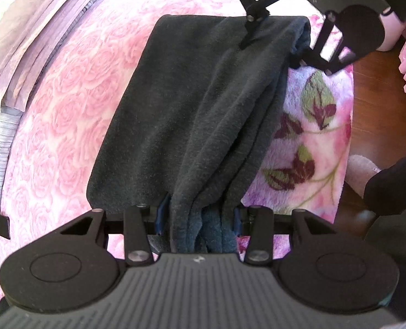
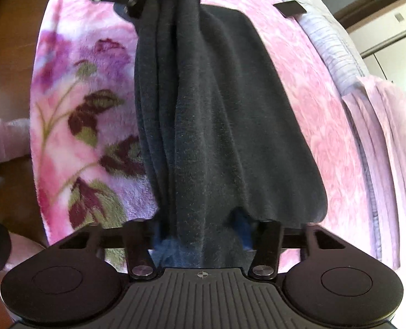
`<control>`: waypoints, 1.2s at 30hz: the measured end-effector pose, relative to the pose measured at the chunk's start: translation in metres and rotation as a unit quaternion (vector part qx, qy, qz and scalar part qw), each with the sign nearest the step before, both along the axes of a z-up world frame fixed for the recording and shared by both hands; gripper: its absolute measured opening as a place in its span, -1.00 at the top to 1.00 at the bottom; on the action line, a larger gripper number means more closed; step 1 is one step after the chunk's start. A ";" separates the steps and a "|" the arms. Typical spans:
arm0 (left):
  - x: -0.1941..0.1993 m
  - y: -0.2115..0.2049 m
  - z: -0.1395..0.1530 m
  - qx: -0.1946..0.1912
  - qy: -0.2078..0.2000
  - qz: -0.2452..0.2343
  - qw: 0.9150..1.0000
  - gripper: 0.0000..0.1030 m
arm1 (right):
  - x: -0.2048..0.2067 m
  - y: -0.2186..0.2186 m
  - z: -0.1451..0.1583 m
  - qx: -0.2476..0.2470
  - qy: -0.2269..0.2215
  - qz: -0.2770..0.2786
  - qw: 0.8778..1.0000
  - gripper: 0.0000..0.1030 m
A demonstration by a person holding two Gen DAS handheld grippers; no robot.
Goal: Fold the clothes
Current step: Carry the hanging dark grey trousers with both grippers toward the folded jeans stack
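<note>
A pink rose-patterned bed cover [image 1: 57, 115] fills the left wrist view, with a floral fleece blanket [image 1: 312, 126] at right. The dark grey garment [image 1: 192, 109] hangs lengthwise between both tools: the left tool [image 1: 200, 219] clamps one bunched end, the right tool [image 2: 203, 233] the other. Only the right wrist view shows cupboard doors [image 2: 395, 46], upper right.

We find open room on the pink rose bedspread [image 1: 65, 109] beside the dark fleece garment [image 1: 192, 115], which blocks the middle, stretched between our two grippers. Folded bedding [image 1: 24, 54] walls off the far side. The flowered blanket [image 1: 312, 126] lies free towards the wooden floor [image 1: 375, 87].
</note>
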State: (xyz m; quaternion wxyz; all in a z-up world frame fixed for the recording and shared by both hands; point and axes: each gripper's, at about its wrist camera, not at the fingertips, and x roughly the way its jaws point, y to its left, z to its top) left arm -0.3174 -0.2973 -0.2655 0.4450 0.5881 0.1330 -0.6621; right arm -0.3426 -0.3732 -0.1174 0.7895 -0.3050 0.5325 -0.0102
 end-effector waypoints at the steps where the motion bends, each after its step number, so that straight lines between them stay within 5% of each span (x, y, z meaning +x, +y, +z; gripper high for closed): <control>1: 0.000 0.002 0.000 -0.003 -0.004 -0.004 1.000 0.22 | 0.000 -0.001 0.005 0.004 -0.001 -0.004 1.000 0.32; 5: -0.012 0.017 -0.008 -0.033 -0.071 -0.060 0.995 0.00 | 0.004 -0.007 0.024 0.022 -0.007 -0.022 1.000 0.40; 11: -0.032 0.042 -0.033 -0.064 -0.174 -0.154 0.971 0.11 | 0.013 -0.007 0.050 0.034 -0.005 -0.025 0.999 0.41; 15: -0.026 0.040 -0.016 -0.062 -0.158 -0.140 0.976 0.36 | 0.014 -0.001 0.067 0.029 -0.001 -0.022 0.999 0.43; 21: -0.005 0.024 0.034 -0.038 -0.077 -0.093 0.992 0.46 | 0.017 0.008 0.095 0.022 0.001 -0.019 1.000 0.44; 25: 0.006 0.024 0.056 -0.021 -0.039 -0.095 0.995 0.47 | 0.016 0.018 0.107 0.024 0.002 -0.028 0.999 0.45; 31: 0.014 0.025 0.072 -0.027 -0.044 -0.130 0.990 0.49 | 0.019 0.024 0.115 0.027 0.008 -0.046 0.999 0.48; 36: 0.019 0.018 0.103 -0.051 -0.045 -0.166 0.984 0.49 | 0.022 0.016 0.156 0.033 0.006 -0.078 0.996 0.51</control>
